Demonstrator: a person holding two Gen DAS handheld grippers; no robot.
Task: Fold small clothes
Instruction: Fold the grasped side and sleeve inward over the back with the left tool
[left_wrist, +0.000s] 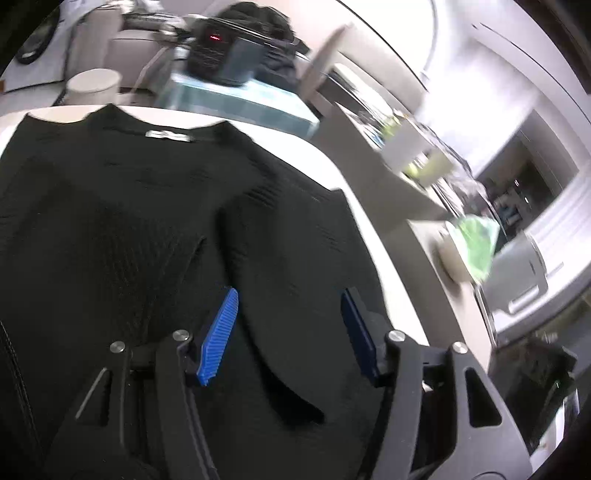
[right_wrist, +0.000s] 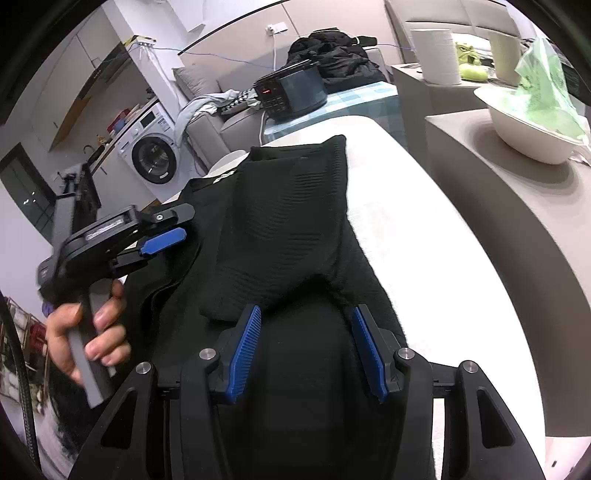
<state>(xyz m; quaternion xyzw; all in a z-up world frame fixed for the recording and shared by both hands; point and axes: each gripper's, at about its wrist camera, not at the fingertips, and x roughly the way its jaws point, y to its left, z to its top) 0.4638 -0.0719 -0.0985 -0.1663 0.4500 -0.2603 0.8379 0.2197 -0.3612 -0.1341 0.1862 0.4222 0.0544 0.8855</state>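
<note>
A black ribbed top (left_wrist: 122, 206) lies flat on a white table (left_wrist: 295, 147), collar and white label at the far end. One side with its sleeve is folded over the body (right_wrist: 291, 229). My left gripper (left_wrist: 288, 295) is open and empty, just above the folded part. It also shows in the right wrist view (right_wrist: 162, 240), held by a hand at the left. My right gripper (right_wrist: 306, 314) is open and empty over the near part of the top.
A white bowl (right_wrist: 532, 136) with a green bag stands on a grey counter to the right. A dark appliance (right_wrist: 291, 92) sits beyond the table's far end. A paper roll (right_wrist: 437, 55) and a washing machine (right_wrist: 151, 155) stand further back.
</note>
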